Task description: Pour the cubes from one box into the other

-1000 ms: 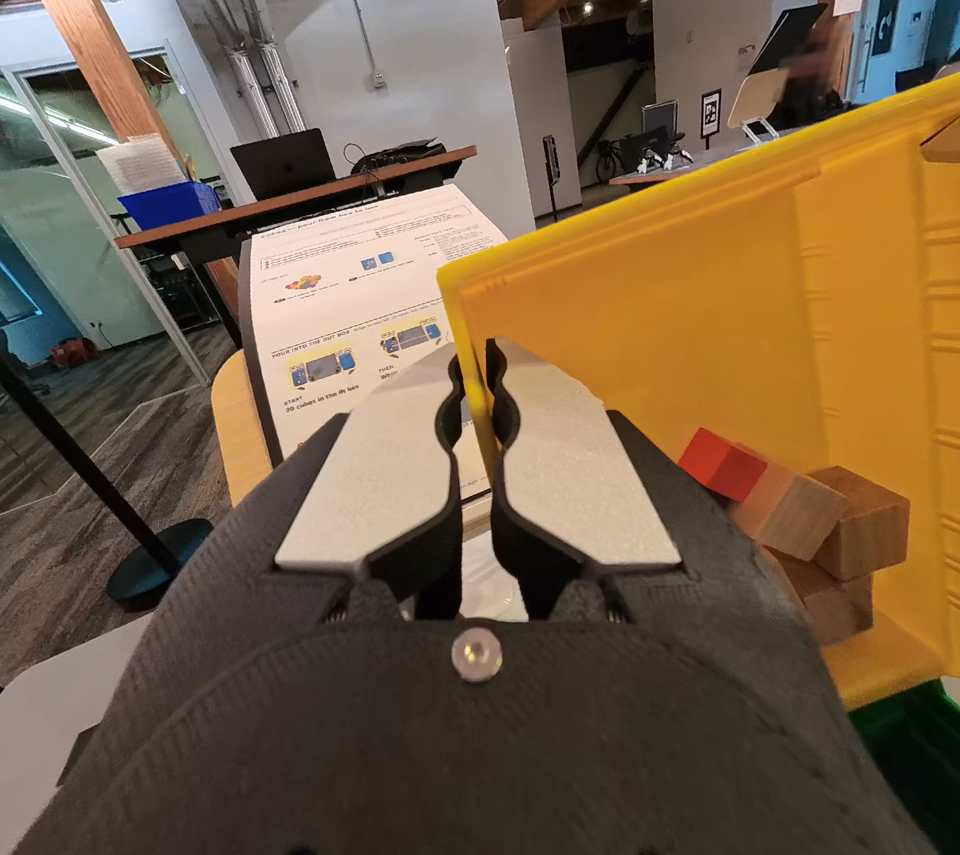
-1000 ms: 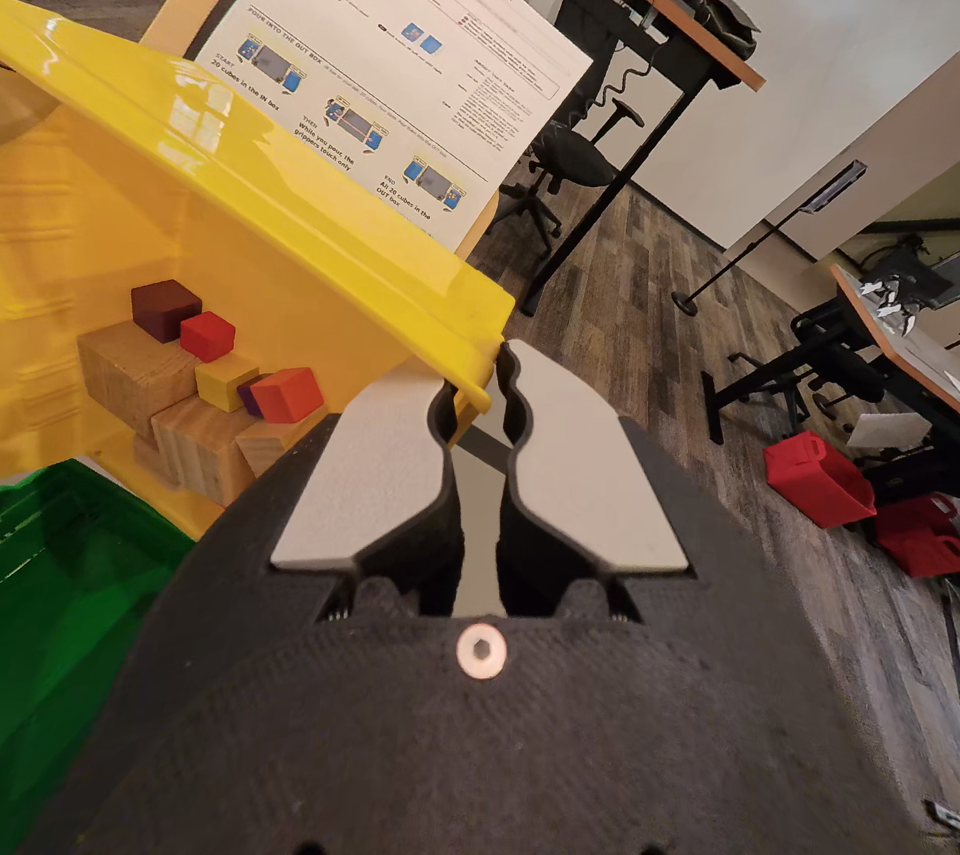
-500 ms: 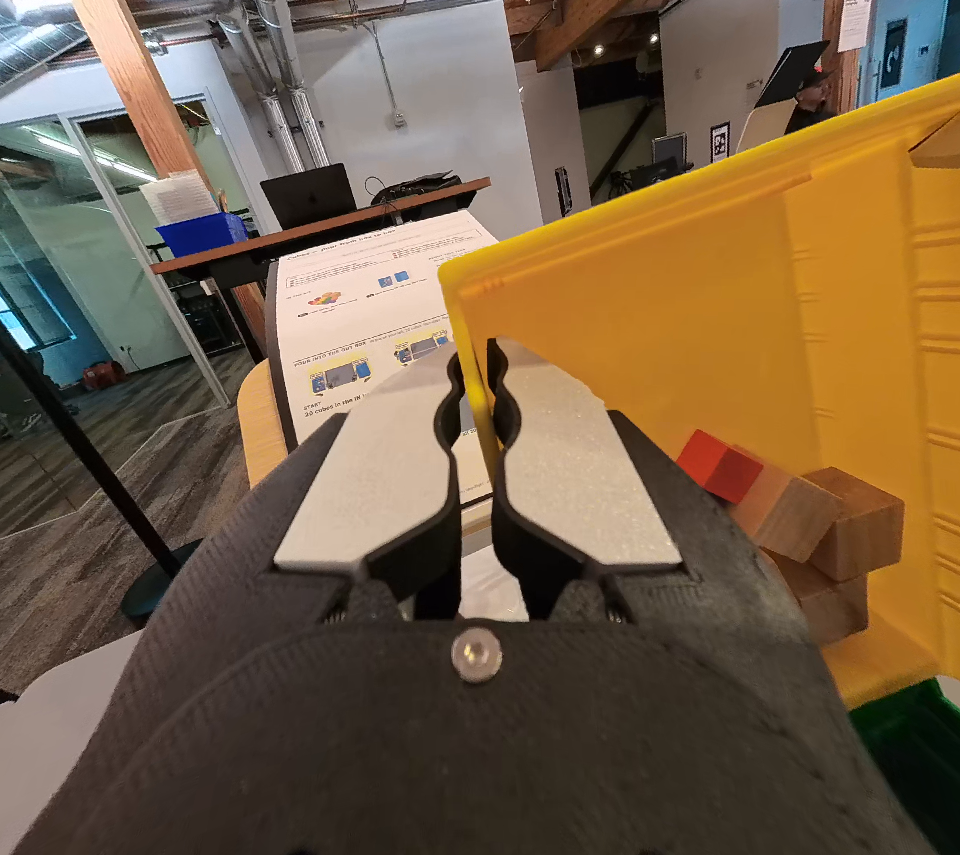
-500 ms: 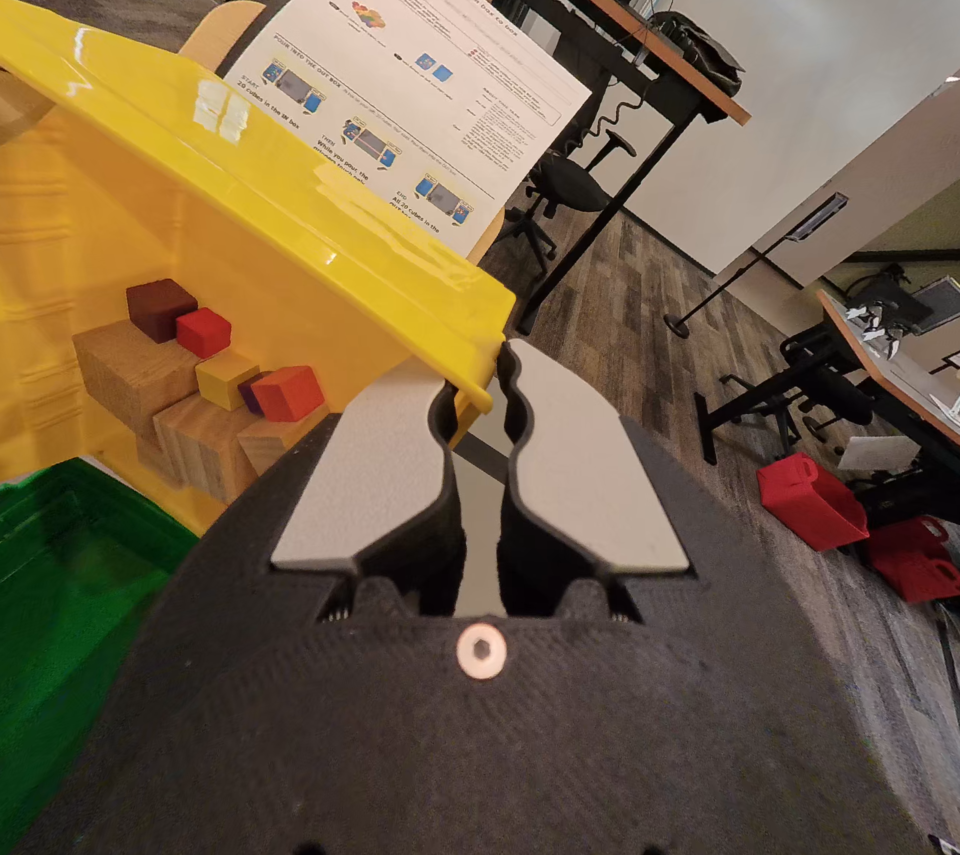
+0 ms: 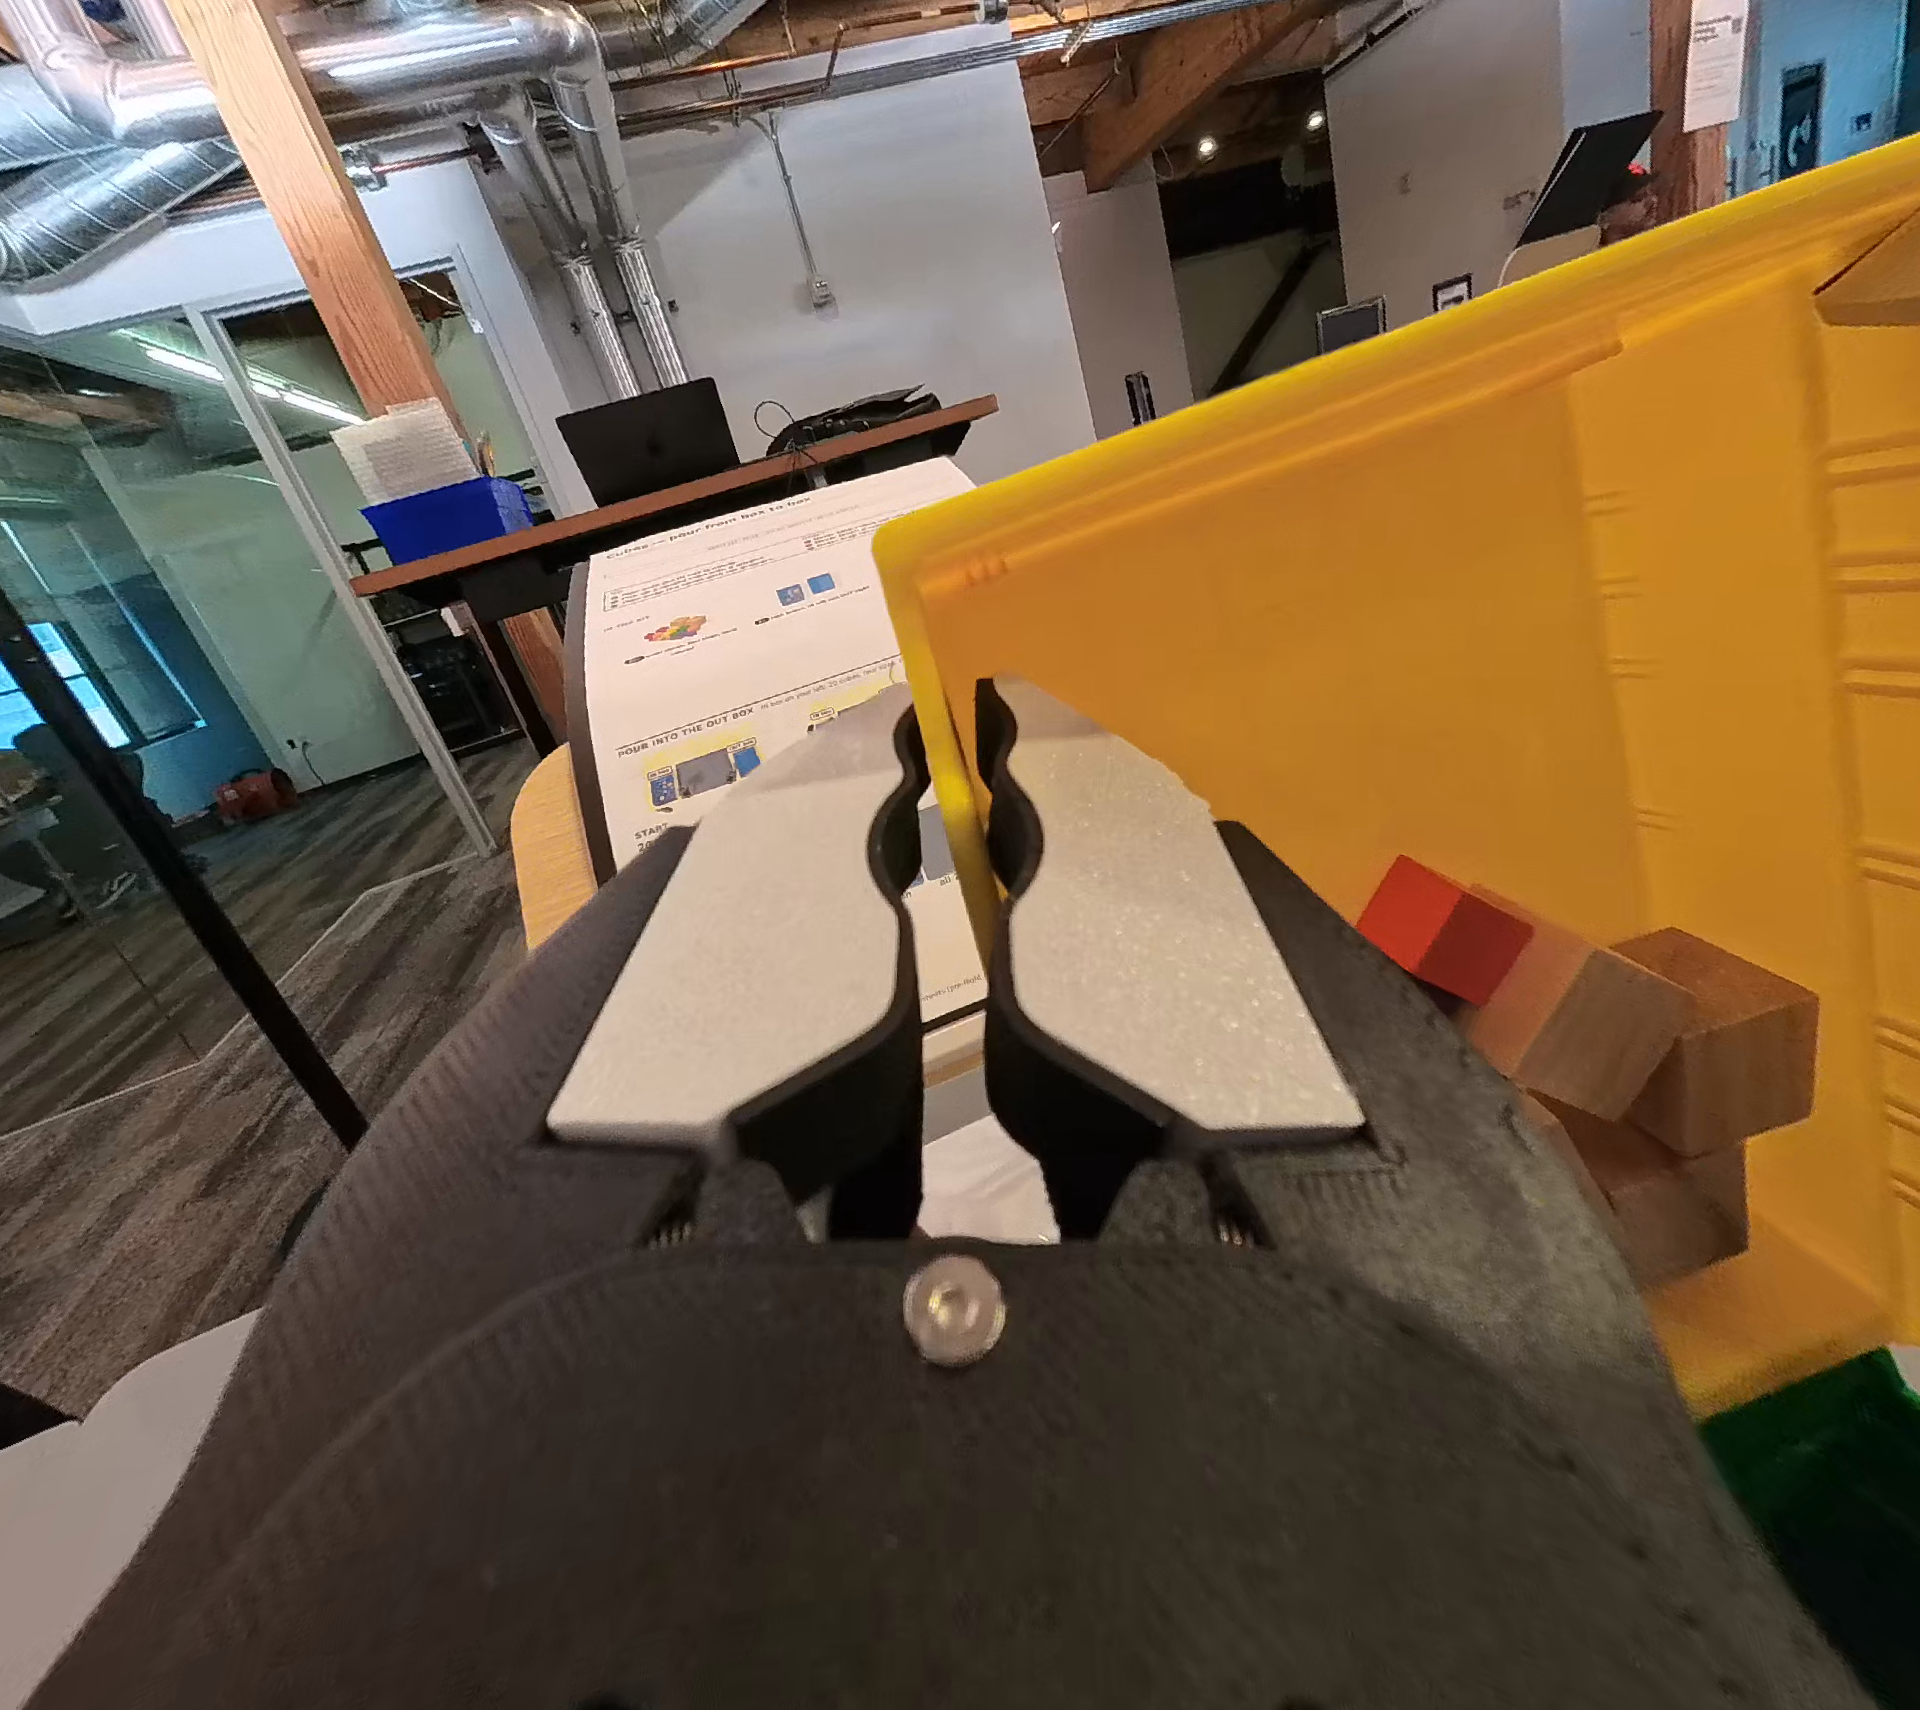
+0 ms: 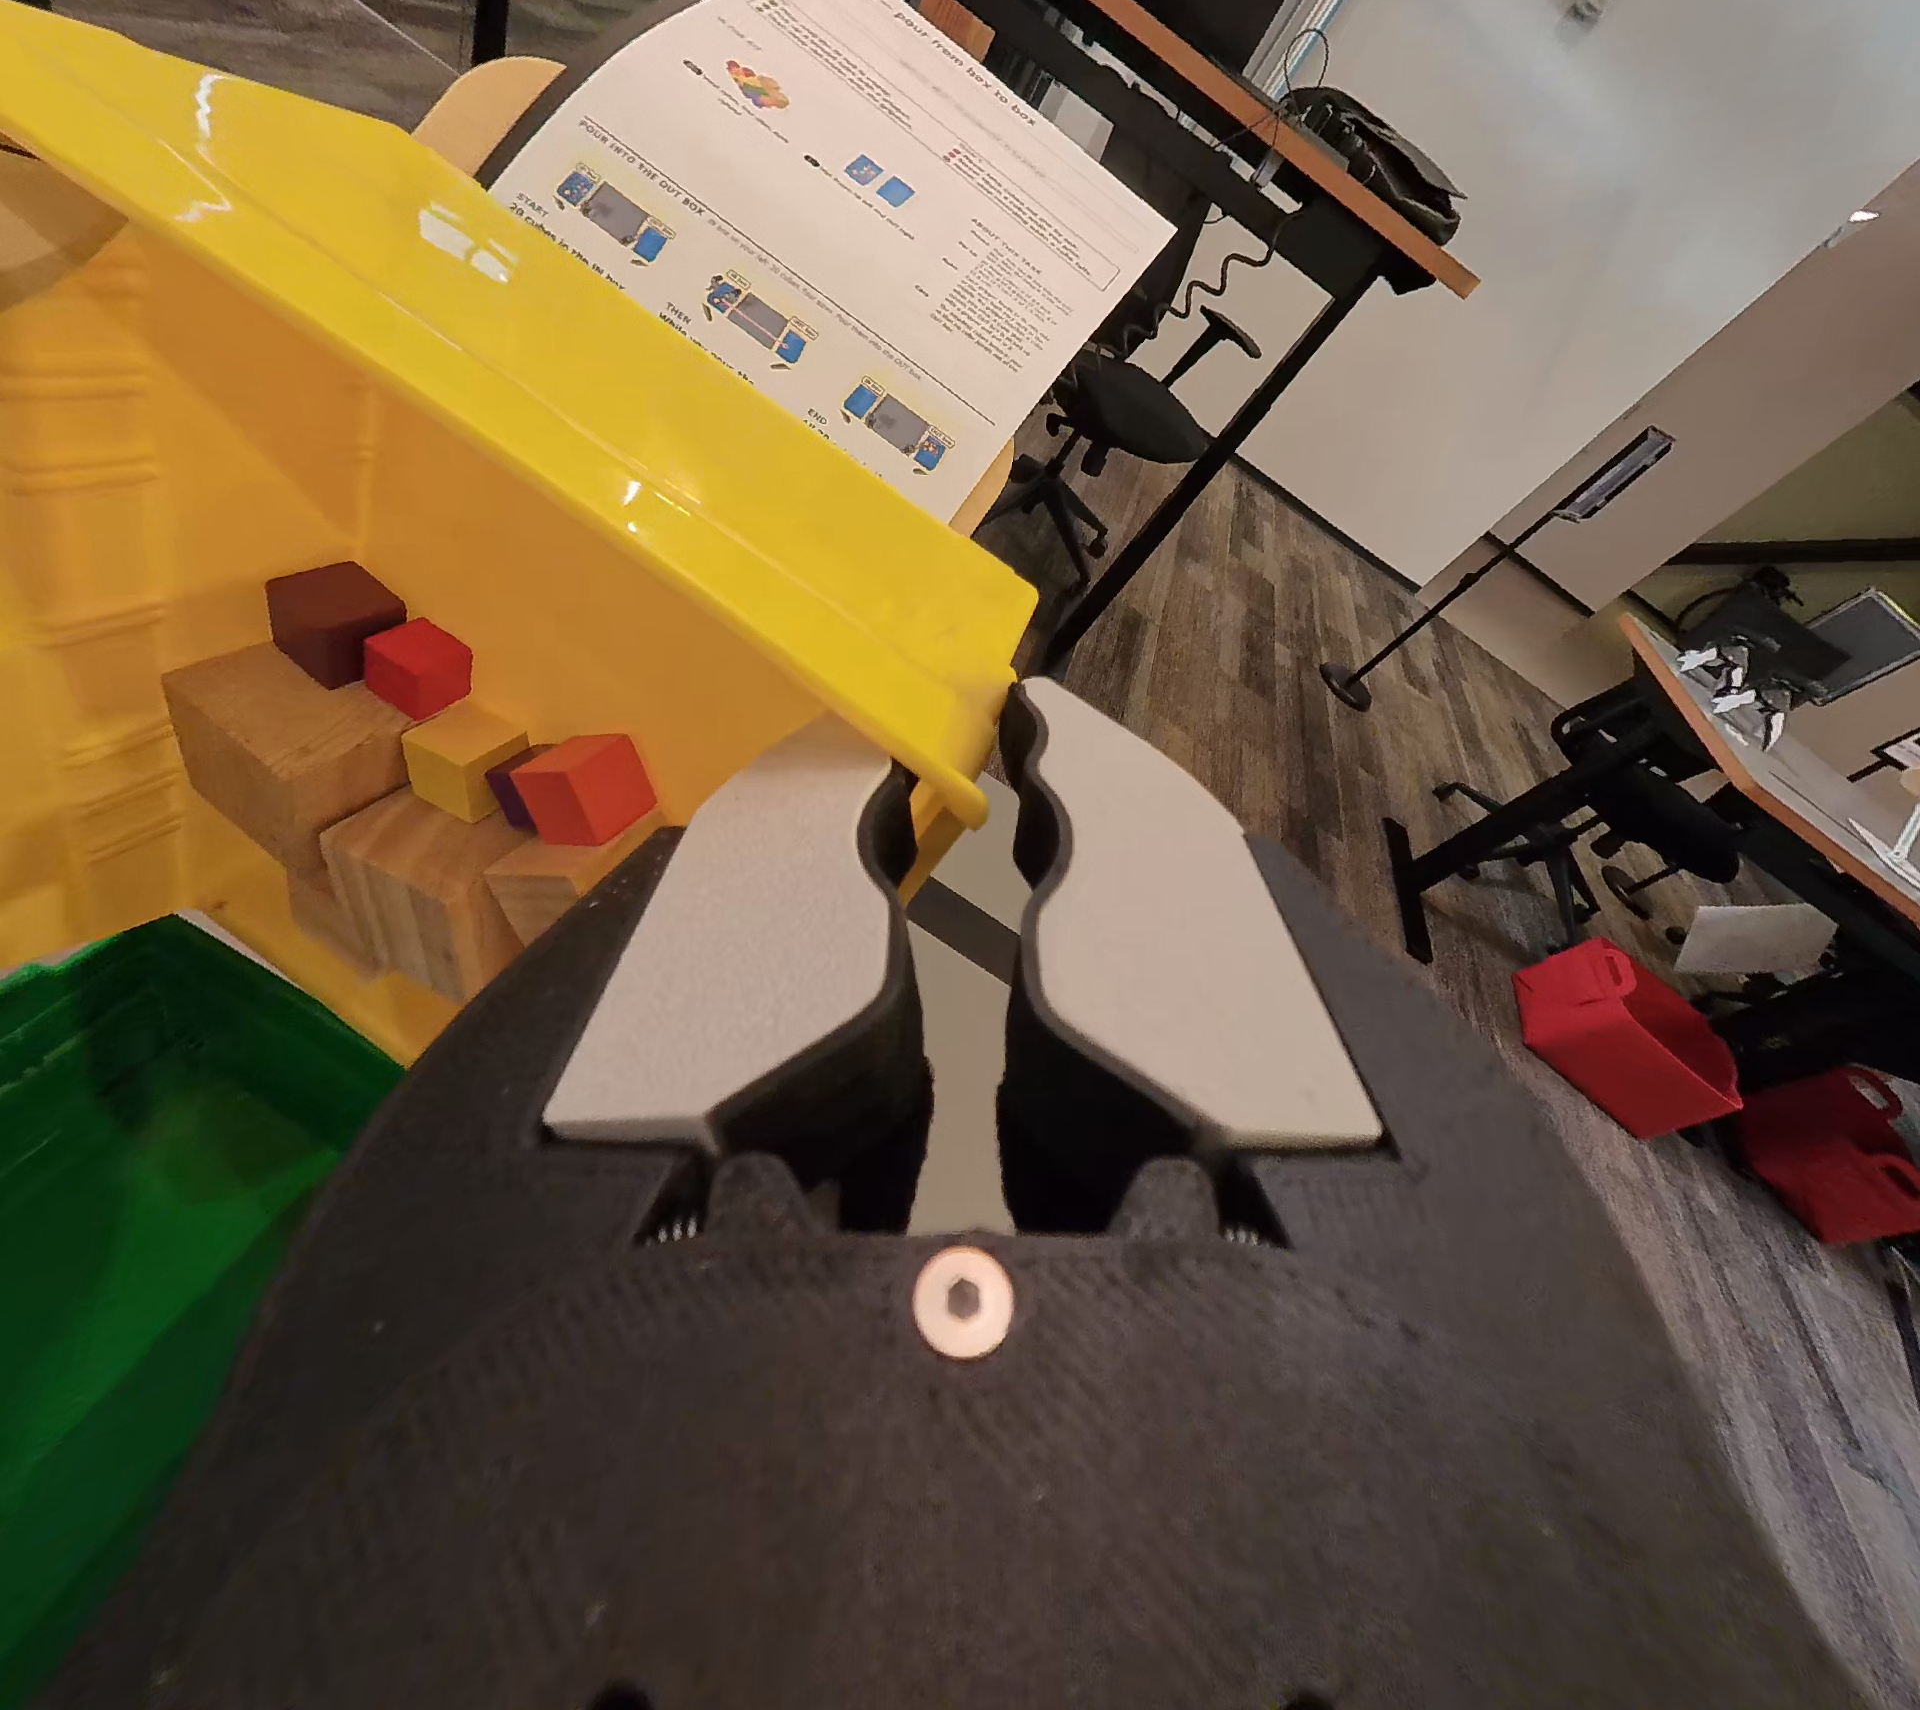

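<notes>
Cubes (image 6: 416,787) lie in the tilted box (image 6: 540,455), above the other box (image 6: 135,1172).

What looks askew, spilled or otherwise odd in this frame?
Only the yellow box is askew: both grippers clamp its rim, tilting it steeply over the green box. That suits pouring. The cubes sit piled in its lower corner; none visibly spilled.

The white table (image 5: 73,1515) I work at shows only as a pale corner at lower left and a strip farther ahead. The green box (image 6: 135,1245) sits low at my near side. A printed sheet (image 5: 707,673) stands propped at the far end.
</notes>
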Tool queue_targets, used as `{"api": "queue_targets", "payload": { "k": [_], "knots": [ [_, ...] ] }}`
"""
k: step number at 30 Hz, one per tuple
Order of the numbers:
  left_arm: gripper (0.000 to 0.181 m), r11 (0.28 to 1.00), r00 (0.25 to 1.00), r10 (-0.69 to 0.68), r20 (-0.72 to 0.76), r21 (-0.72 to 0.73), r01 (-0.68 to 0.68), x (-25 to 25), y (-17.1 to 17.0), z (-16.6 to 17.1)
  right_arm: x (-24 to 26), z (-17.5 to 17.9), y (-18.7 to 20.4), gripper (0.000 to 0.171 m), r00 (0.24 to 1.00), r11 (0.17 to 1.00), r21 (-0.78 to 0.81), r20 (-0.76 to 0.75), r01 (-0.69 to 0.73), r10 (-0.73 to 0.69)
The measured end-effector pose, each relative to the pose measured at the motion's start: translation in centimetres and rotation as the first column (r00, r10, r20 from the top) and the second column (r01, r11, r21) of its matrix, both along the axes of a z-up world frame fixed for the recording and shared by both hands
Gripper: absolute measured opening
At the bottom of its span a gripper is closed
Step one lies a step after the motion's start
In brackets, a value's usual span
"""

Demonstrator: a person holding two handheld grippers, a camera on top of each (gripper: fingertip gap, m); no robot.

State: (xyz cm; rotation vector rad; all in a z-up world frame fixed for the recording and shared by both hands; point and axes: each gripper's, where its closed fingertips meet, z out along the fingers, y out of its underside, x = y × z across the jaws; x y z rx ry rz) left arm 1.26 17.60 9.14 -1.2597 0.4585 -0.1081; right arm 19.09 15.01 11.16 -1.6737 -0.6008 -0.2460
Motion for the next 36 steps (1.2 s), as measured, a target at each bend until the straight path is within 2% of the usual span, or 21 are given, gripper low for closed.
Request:
{"api": "queue_targets", "payload": {
  "k": [11, 36],
  "knots": [
    [0.008, 0.999, 1.0, 0.012, -0.002, 0.047, -0.012, -0.3, -1.3, 0.0, -0.3, 0.0, -1.0, 0.01, 1.0, 0.999, 0.03, -0.003, -0.015, 0.015],
    [0.007, 0.997, 1.0, 0.017, 0.014, 0.07, -0.018, -0.5, -1.8, 0.0, -0.5, 0.0, -1.6, 0.011, 1.0, 0.999, 0.048, 0.005, -0.023, 0.023]
  ]
}}
